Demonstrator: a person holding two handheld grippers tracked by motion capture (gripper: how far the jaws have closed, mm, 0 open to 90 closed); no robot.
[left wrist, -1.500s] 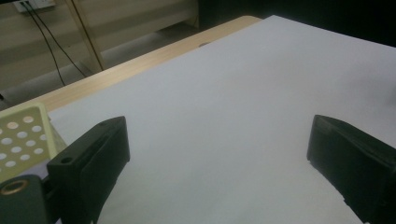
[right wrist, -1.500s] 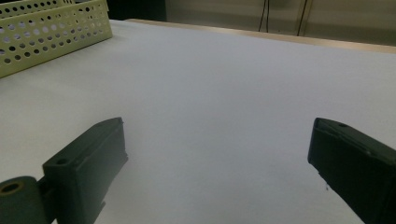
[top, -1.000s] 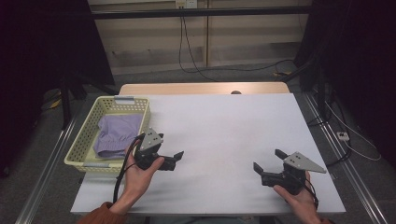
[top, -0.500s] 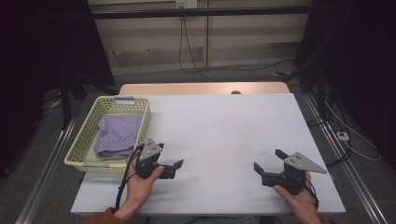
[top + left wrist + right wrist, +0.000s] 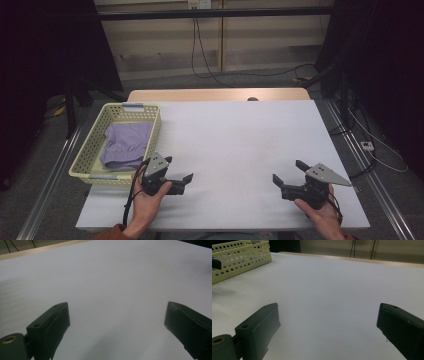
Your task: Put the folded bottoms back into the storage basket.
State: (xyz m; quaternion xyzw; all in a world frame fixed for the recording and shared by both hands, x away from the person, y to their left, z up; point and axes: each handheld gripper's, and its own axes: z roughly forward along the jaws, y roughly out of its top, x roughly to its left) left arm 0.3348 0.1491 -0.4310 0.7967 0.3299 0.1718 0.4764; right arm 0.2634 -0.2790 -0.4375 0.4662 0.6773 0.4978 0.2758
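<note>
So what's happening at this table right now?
A person sits at a white table holding a black two-jaw gripper in each hand. The left gripper and the right gripper both hover low over bare tabletop with jaws wide open, gripping nothing. At the table's left edge sits a pale yellow perforated plastic basket with a folded lilac cloth inside. The left gripper is the nearer one to the basket, but nothing is being touched.

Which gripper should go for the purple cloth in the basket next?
Left. The left gripper sits open right beside the yellow basket holding the purple cloth, while the right gripper, also open, is across the table.
</note>
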